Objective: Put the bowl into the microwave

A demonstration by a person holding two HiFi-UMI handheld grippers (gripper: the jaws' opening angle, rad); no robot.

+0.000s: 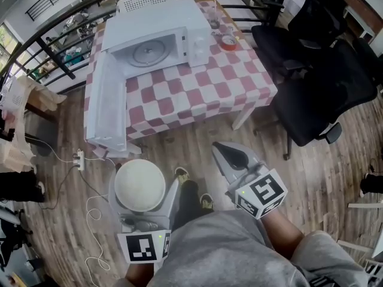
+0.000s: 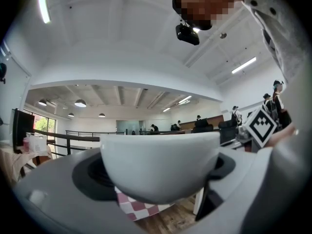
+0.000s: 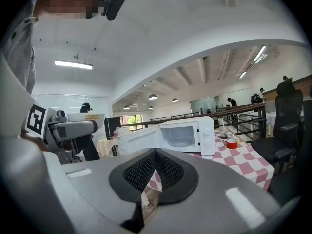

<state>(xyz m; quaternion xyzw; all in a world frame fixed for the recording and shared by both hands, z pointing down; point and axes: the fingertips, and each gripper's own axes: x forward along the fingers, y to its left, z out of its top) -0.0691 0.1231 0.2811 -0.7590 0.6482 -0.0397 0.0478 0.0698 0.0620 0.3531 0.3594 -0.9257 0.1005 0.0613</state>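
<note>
Bowl [image 1: 139, 185], white and round, sits upright and clamped between the two jaws of the left gripper [image 1: 142, 190], one jaw pressed against each side of it. In the left gripper view the bowl's pale underside and level rim fill the gap between the dark jaw pads. The right gripper [image 1: 225, 152] is held just to the right of the left one, its jaws pressed together at the tips with nothing between them. Both grippers hang low over a wooden floor [image 1: 197, 139], close in front of the person's body. Well ahead of both grippers stands a white microwave [image 1: 157, 40] on a table [image 1: 203, 88] covered with a red and white checked cloth. Its door [image 1: 108, 106] is swung wide open to the left, showing a glass turntable [image 1: 146, 52] inside. The bowl is outside the microwave, well apart from it. A black office chair [image 1: 317, 94] stands ahead and to the right of the right gripper.
</note>
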